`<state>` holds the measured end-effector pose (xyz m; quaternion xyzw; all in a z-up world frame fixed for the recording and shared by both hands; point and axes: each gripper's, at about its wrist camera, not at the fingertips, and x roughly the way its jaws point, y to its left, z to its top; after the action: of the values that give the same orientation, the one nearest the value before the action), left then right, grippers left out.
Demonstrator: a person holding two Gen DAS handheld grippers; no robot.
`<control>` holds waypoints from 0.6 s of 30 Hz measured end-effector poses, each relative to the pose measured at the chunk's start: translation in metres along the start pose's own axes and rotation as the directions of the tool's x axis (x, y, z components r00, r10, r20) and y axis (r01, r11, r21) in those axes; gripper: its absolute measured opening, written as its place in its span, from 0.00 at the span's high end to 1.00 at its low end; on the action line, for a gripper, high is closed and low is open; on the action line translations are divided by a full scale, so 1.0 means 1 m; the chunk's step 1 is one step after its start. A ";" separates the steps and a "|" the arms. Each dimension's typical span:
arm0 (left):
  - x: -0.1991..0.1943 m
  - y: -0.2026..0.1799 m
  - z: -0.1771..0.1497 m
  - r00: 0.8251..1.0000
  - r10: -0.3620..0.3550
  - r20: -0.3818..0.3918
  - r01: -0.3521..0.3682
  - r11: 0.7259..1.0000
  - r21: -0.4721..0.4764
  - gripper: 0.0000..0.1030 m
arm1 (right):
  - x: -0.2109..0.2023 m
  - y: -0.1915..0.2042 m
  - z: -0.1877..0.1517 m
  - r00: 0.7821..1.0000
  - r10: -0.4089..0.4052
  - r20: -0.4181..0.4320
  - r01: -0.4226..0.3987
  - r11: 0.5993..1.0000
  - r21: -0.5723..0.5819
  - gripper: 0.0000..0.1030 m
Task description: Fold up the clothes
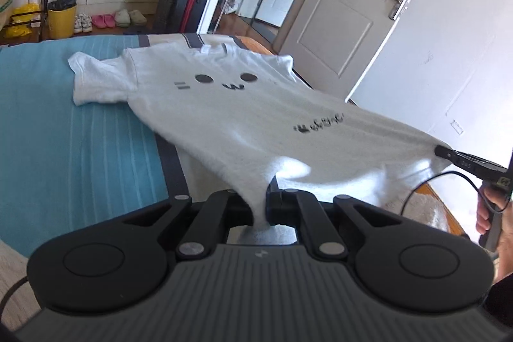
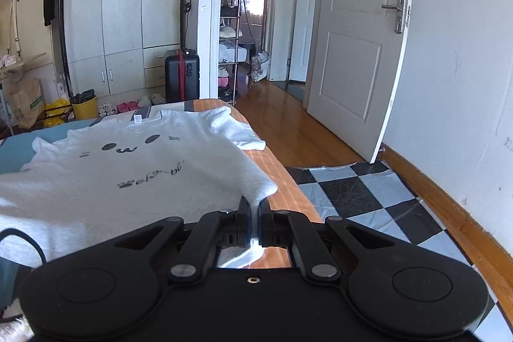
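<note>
Both grippers, left gripper and right gripper, are clamped on the hem corners of the white T-shirt, collar end resting toward the bed's far edge; judgement: I keep the hem taut and level, carrying it toward the collar.

Left fingers buried in shirt hem, chest lettering blurred

Bed: teal striped cover with dark border band. White T-shirt lies face-up on it, collar at the far end, near hem lifted off.
</note>
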<state>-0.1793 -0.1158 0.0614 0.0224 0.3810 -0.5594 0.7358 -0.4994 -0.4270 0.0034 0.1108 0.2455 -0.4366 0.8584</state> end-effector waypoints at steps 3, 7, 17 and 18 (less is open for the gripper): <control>0.027 0.021 0.006 1.000 0.013 -0.020 -0.014 0.999 -0.034 0.97 | 0.025 0.000 0.013 1.000 0.008 -0.004 -0.008 1.000 0.026 0.95; 0.069 0.052 0.027 0.996 0.069 -0.052 -0.071 0.997 -0.034 0.97 | 0.076 0.020 0.042 1.000 0.029 0.009 -0.028 0.999 -0.032 0.95; 0.159 0.113 0.137 0.979 0.204 0.007 -0.204 0.979 0.013 0.97 | 0.228 0.074 0.143 0.985 0.169 -0.018 -0.170 0.981 -0.095 0.95; 0.172 0.119 0.146 0.974 0.226 0.006 -0.226 0.974 0.026 0.97 | 0.245 0.082 0.148 0.986 0.168 -0.001 -0.167 0.977 -0.132 0.95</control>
<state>0.0130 -0.2770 0.0173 0.0746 0.3673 -0.4773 0.7948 -0.2630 -0.6082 0.0012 0.0719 0.2592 -0.3463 0.8987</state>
